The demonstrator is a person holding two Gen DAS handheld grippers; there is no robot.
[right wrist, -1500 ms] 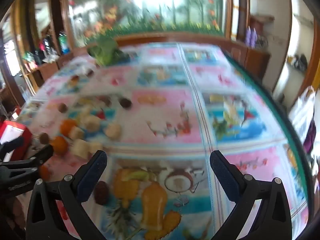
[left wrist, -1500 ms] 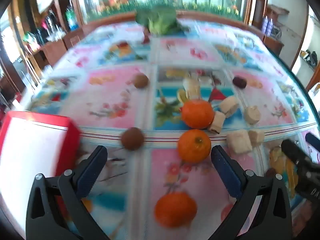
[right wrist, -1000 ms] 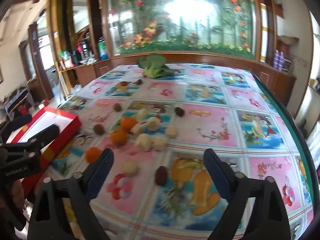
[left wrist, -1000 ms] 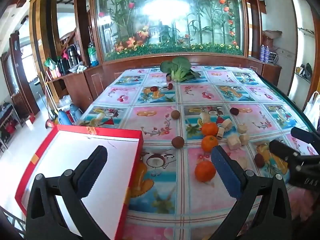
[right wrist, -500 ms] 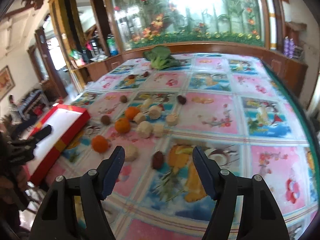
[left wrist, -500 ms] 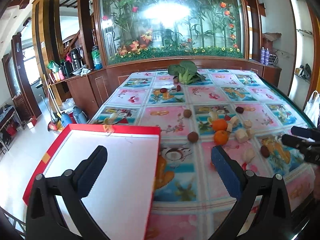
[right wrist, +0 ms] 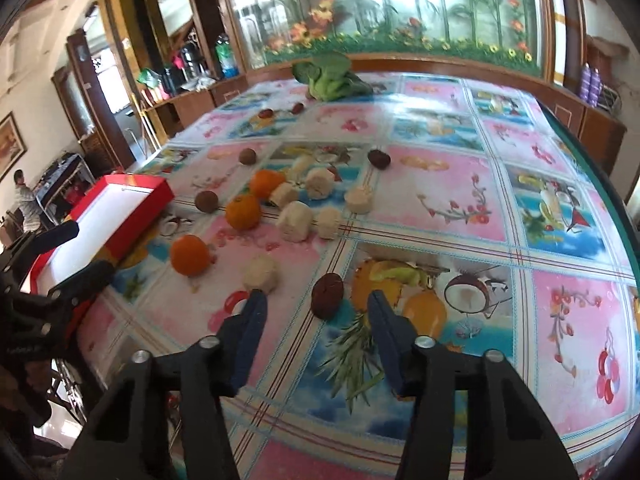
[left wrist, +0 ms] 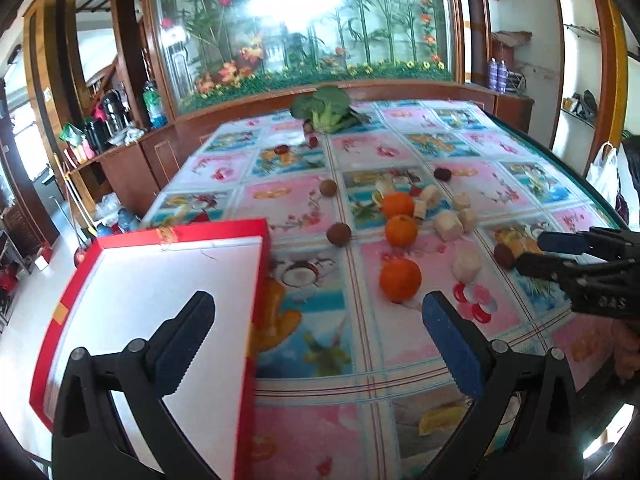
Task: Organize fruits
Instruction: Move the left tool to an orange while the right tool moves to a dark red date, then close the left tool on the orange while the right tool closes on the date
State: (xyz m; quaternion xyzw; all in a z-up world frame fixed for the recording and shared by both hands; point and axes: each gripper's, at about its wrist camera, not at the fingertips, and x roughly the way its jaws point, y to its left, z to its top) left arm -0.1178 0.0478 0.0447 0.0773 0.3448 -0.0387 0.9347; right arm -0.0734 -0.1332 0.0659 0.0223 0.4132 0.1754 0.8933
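Brown fruit just ahead of right tongs | closing, half-open, empty

The worktop has a loud tablecloth on it, all pink and blue squares with printed fruit. Behind it there's a big glass panel painted with bamboo and flowers, plus a wooden sideboard on the left loaded with bottles and flasks. 2 purple bottles sit on a ledge to the right.
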